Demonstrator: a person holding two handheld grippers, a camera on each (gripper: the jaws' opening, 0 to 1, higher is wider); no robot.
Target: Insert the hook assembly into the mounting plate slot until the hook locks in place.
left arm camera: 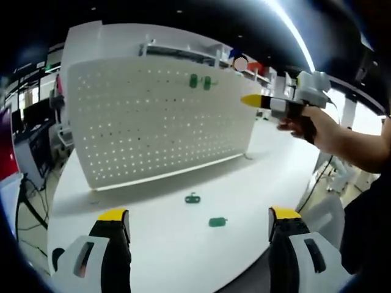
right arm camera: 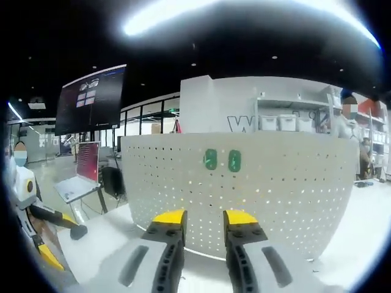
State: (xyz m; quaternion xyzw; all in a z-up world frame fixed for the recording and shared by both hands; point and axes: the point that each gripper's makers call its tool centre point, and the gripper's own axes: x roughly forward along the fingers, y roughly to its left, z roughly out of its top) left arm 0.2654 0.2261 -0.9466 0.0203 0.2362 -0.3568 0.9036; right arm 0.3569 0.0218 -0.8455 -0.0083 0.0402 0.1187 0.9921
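Note:
A white pegboard mounting plate point(left arm camera: 159, 122) stands upright on the white table point(left arm camera: 256, 165). Two green hooks point(left arm camera: 200, 81) hang side by side near its top. Two more green hook assemblies lie flat on the table in front of it, one point(left arm camera: 193, 198) nearer the plate and one point(left arm camera: 217, 222) closer to me. My left gripper point(left arm camera: 198, 217) hovers low over them, open wide and holding nothing. A hand holds my right gripper point(left arm camera: 269, 102) up at the plate's right end. In the right gripper view the right gripper point(right arm camera: 203, 220) faces the plate point(right arm camera: 281, 195) below the hung hooks point(right arm camera: 222, 160), jaws slightly apart with nothing between them.
The table's near edge curves along the bottom of the left gripper view, with floor and cables beyond at left. A person's arm point(left arm camera: 360, 143) reaches in from the right. Behind the plate are shelves with bins point(right arm camera: 281, 122), a laptop on a stand point(right arm camera: 76, 183) and a big screen point(right arm camera: 91, 101).

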